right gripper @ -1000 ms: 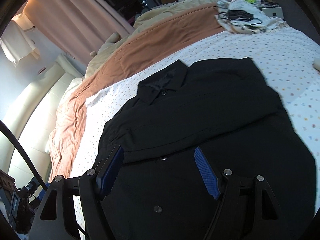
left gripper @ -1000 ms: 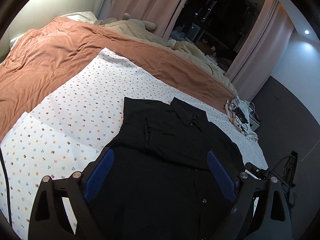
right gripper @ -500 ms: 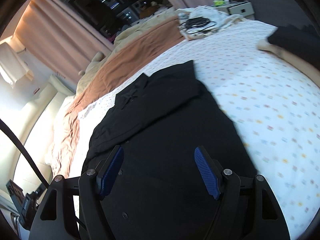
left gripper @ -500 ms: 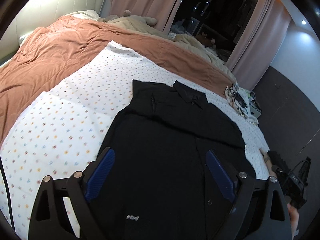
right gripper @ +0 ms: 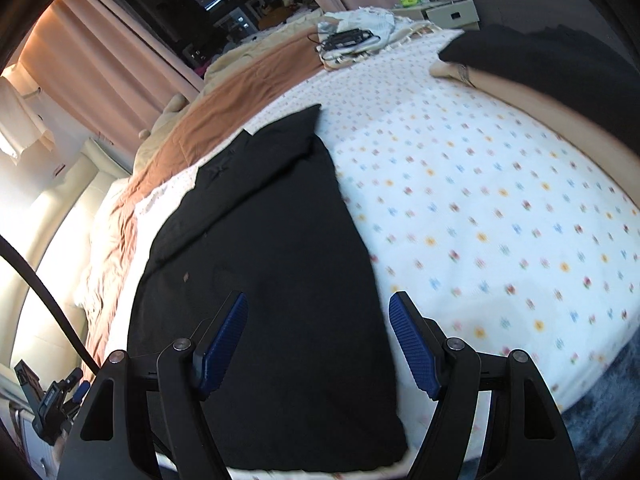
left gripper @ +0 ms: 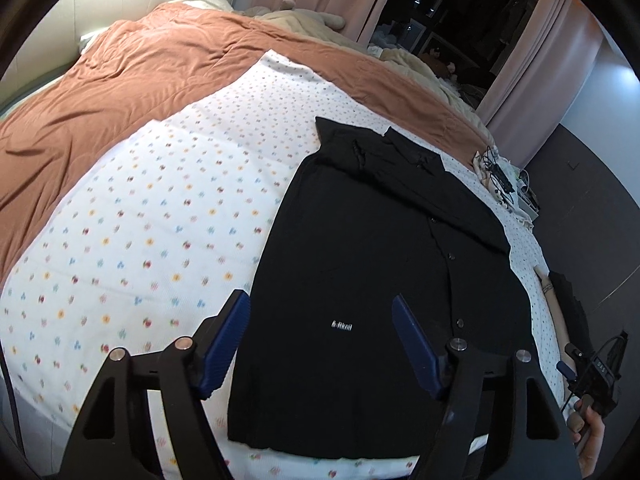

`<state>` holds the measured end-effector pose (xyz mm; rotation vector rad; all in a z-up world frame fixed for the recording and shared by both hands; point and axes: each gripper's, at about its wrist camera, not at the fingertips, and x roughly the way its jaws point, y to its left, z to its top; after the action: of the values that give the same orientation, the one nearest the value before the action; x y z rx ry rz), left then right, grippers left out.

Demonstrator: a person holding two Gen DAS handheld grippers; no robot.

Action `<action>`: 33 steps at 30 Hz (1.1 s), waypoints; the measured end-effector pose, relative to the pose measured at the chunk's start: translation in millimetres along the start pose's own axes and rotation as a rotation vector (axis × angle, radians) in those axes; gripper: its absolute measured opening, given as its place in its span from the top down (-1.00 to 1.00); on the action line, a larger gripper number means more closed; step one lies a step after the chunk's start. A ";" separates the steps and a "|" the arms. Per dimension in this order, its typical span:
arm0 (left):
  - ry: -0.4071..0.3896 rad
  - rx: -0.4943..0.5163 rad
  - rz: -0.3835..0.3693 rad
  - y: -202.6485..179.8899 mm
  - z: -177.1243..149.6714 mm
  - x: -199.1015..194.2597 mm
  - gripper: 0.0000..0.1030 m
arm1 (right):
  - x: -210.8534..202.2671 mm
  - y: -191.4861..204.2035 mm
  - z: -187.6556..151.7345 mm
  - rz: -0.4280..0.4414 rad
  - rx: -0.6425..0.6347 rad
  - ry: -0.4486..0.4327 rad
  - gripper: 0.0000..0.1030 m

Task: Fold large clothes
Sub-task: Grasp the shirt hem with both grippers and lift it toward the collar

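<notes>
A black button-up shirt (left gripper: pixel 372 264) lies flat on the white dotted bedsheet (left gripper: pixel 152 216), sleeves folded in, collar at the far end, hem near the bed's front edge. It also shows in the right wrist view (right gripper: pixel 264 264). My left gripper (left gripper: pixel 320 344) is open and empty, held above the shirt's lower left part. My right gripper (right gripper: pixel 318 344) is open and empty, above the shirt's lower right edge. In the left wrist view the other hand-held gripper (left gripper: pixel 592 376) shows at the far right.
A rust-brown blanket (left gripper: pixel 132 68) covers the far side of the bed. A pile of cables on cloth (right gripper: pixel 352 40) lies at the bed's far corner. A person's arm in a black sleeve (right gripper: pixel 532 68) rests on the sheet at the right. Pink curtains (left gripper: pixel 532 60) hang behind.
Both grippers have pulled back toward the foot of the bed. The shirt's whole length to the hem now shows. Both stayed open.
</notes>
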<state>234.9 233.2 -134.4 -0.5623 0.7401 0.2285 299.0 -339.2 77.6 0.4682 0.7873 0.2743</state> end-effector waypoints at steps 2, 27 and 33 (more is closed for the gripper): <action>0.012 -0.011 0.001 6.4 -6.2 -0.2 -0.44 | -5.2 -7.7 -6.5 0.005 0.002 0.011 -0.39; 0.188 -0.276 -0.197 72.3 -75.8 27.3 0.14 | 5.8 -65.7 -52.6 0.175 0.147 0.150 -0.05; 0.197 -0.293 -0.227 68.6 -65.2 45.6 0.14 | 18.7 -71.0 -46.8 0.185 0.189 0.133 -0.05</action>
<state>203.9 253.8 -232.6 -0.9518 0.8316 0.0703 281.9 -378.9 2.0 0.7080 0.9056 0.4085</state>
